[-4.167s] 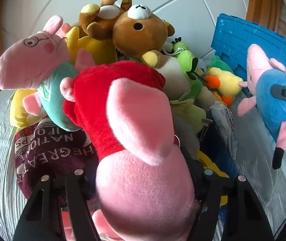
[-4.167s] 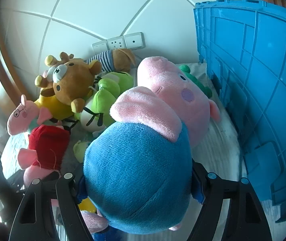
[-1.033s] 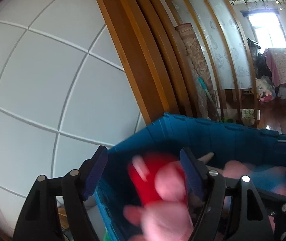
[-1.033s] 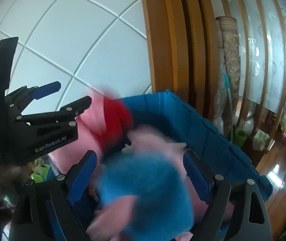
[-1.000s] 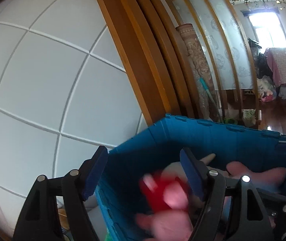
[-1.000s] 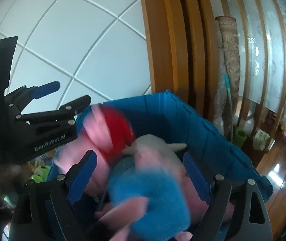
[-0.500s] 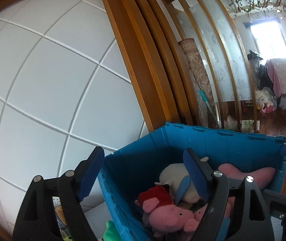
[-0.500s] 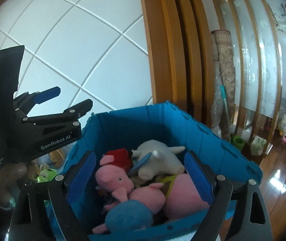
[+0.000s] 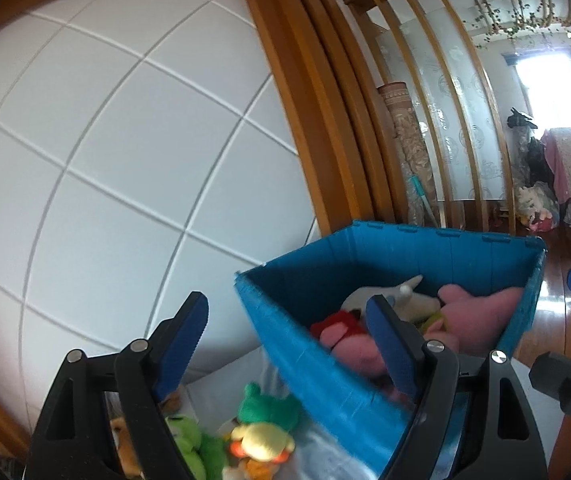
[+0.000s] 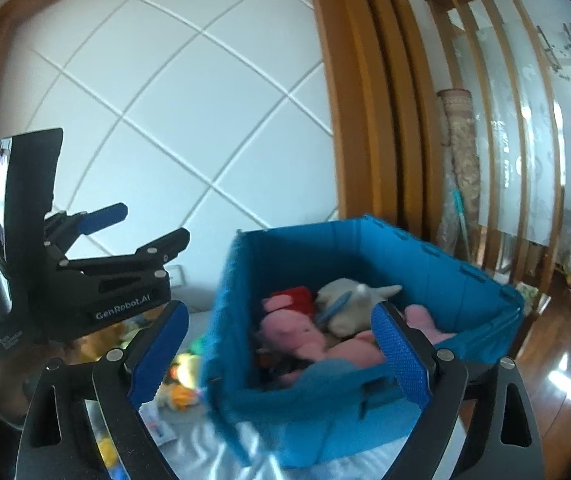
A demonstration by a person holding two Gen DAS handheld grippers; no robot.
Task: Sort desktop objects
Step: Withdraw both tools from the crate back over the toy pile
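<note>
Both the left gripper (image 9: 287,334) and the right gripper (image 10: 281,344) stand with fingers spread wide, the right's having just been opening further, nothing between them. The blue plastic crate (image 10: 425,264) of plush toys sits at two o'clock in the left wrist view.

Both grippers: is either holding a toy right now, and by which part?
Nothing is held. The left gripper and right gripper are open and empty; the pig plush lies in the blue crate.

bright daylight from a far window (image 9: 545,80), glare on the floor (image 10: 565,376), motion blur, fisheye-curved dark edges.
</note>
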